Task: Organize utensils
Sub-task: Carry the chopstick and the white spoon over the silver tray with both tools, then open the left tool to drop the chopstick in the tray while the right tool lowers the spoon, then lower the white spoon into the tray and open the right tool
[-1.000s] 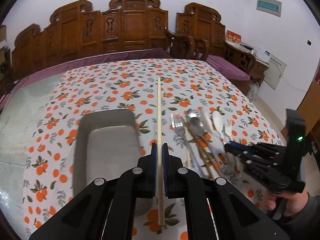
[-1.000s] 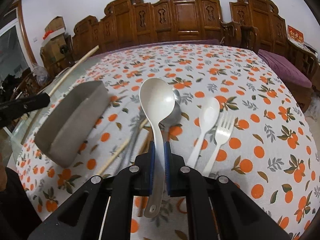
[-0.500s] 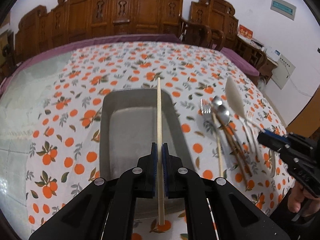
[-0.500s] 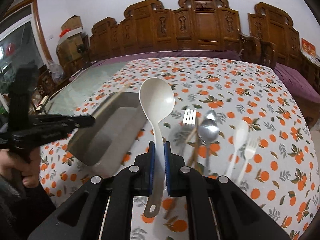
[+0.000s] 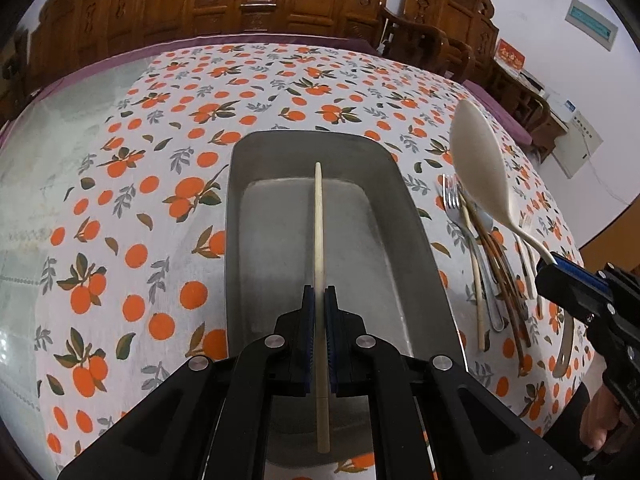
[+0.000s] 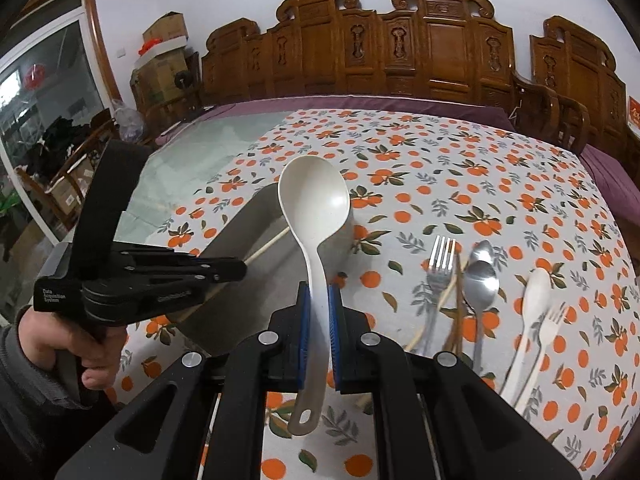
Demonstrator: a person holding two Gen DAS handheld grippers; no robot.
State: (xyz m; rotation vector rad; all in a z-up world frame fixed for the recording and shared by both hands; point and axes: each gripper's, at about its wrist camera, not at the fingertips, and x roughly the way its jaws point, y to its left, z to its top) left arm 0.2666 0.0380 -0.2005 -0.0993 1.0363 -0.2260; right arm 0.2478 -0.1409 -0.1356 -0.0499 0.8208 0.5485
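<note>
- Gripping a pale chopstick (image 5: 318,216), the left hand-held gripper (image 5: 319,300) hangs over the grey tray (image 5: 404,216).
- Right hand-held gripper (image 6: 319,300) is clamped on the white ladle (image 6: 314,208).

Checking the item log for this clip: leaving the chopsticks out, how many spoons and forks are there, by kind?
Large white serving spoon: 1
Metal spoons: 2
Small white spoon: 1
Metal fork: 1
White fork: 1
Total: 6
</note>
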